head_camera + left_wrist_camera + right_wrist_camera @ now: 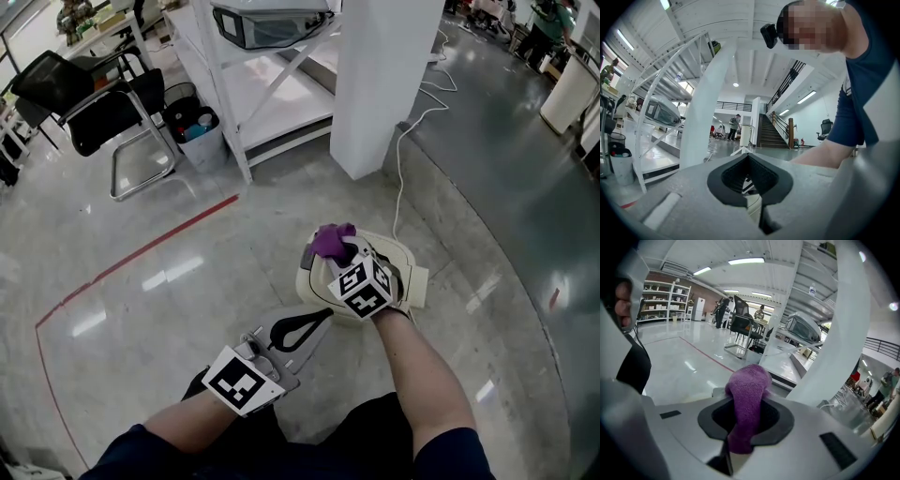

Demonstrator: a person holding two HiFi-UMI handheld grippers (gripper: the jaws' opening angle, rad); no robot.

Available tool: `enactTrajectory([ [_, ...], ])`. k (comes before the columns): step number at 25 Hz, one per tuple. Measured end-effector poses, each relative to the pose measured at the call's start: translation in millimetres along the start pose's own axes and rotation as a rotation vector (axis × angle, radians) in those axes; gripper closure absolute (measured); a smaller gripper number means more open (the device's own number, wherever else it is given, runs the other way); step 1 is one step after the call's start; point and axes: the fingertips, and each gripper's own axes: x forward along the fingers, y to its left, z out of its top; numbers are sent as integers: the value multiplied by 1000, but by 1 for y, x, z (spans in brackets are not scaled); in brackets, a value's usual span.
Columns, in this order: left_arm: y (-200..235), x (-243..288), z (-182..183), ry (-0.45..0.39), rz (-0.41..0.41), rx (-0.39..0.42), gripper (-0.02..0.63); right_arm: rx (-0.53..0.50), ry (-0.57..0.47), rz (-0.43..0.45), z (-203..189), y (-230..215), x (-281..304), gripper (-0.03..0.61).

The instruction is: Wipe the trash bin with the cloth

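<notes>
Head view: from above, steeply down. Gripper views: low, close behind their jaws, tilted upward; all apparently share the white pillar (384, 84), upper centre.

The glossy grey floor (141, 281) bears a cream trash bin (307, 281), white pillar (380, 84), black chair (94, 103) and white shelving (281, 98).

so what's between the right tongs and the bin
Only the purple cloth. The right gripper view shows the right tongs shut on it, and the head view shows it bunched over the top of the bin.
</notes>
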Motion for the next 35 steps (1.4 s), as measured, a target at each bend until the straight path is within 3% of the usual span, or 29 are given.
enactTrajectory([
  [6, -7, 2, -2, 2, -15, 4, 611, -63, 12, 40, -4, 22, -6, 499],
  [12, -12, 8, -8, 14, -40, -11, 611, -59, 93, -16, -67, -1, -47, 499],
  [22, -20, 19, -8, 8, -86, -15, 611, 60, 212, -122, -163, -27, -125, 499],
  [25, -19, 19, 3, -72, -96, 3, 611, 64, 198, -99, -156, -6, -127, 499],
  [29, -14, 13, -10, 12, -72, -24, 611, 46, 135, -25, -118, 32, -111, 499],
  [35, -6, -4, 1, -11, -42, 3, 611, 9, 65, 68, -64, 86, -77, 499],
])
